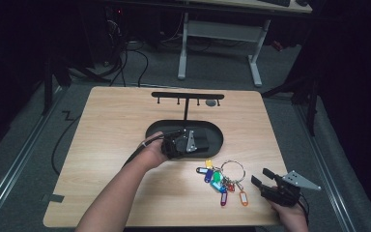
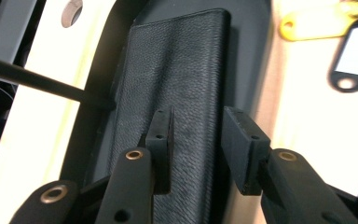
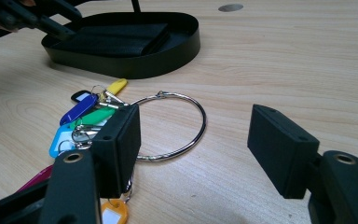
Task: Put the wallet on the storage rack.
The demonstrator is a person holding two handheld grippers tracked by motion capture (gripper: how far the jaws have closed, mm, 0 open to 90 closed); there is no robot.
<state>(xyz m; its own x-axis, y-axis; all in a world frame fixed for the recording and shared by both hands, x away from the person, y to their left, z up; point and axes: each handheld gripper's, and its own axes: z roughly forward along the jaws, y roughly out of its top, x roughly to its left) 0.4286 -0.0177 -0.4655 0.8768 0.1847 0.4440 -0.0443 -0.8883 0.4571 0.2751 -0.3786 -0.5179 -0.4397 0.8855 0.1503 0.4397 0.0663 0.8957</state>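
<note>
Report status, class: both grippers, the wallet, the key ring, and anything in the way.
Left gripper open over black wallet in oval tray. Right gripper open, short of key ring with coloured tags. Stand post rises behind wallet.

The high view looked forward and down on the whole light wooden tabletop [image 1: 125,125]. The left gripper view sat close over the black oval metal tray [image 2: 254,51], which the right gripper view, low near the tabletop, saw farther off [image 3: 168,56]
</note>
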